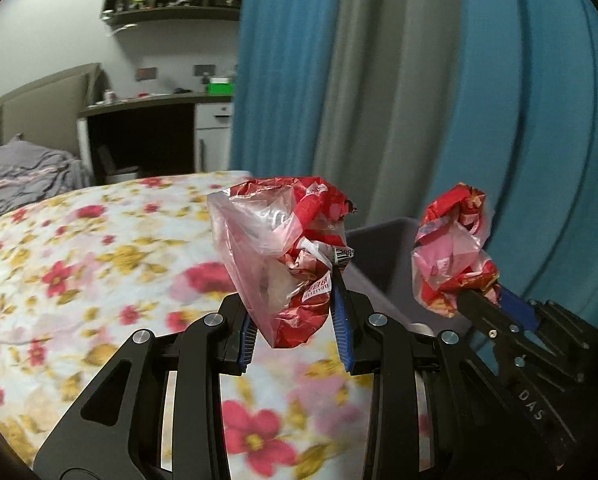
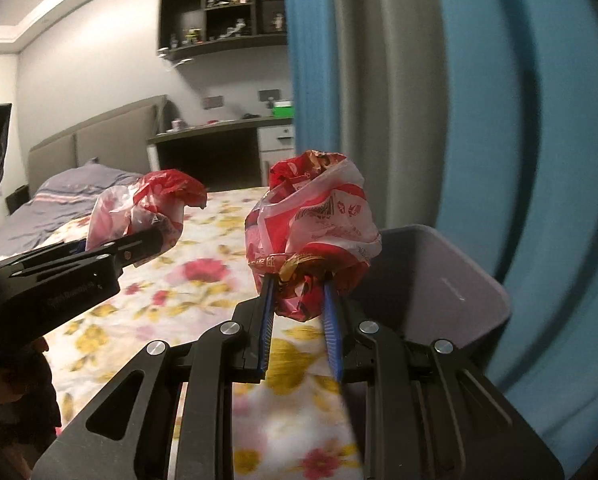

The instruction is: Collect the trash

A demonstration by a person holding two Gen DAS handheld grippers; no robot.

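Observation:
My left gripper is shut on a crumpled red and clear plastic wrapper and holds it above the floral bedspread. It also shows at the left of the right wrist view, with its wrapper. My right gripper is shut on a second crumpled red and white wrapper, held in the air beside a grey bin. In the left wrist view the right gripper and its wrapper are at the right, over the grey bin.
Blue and grey curtains hang close behind the bin. A desk with shelves above stands at the far wall. A padded headboard and a grey striped quilt lie beyond the bedspread.

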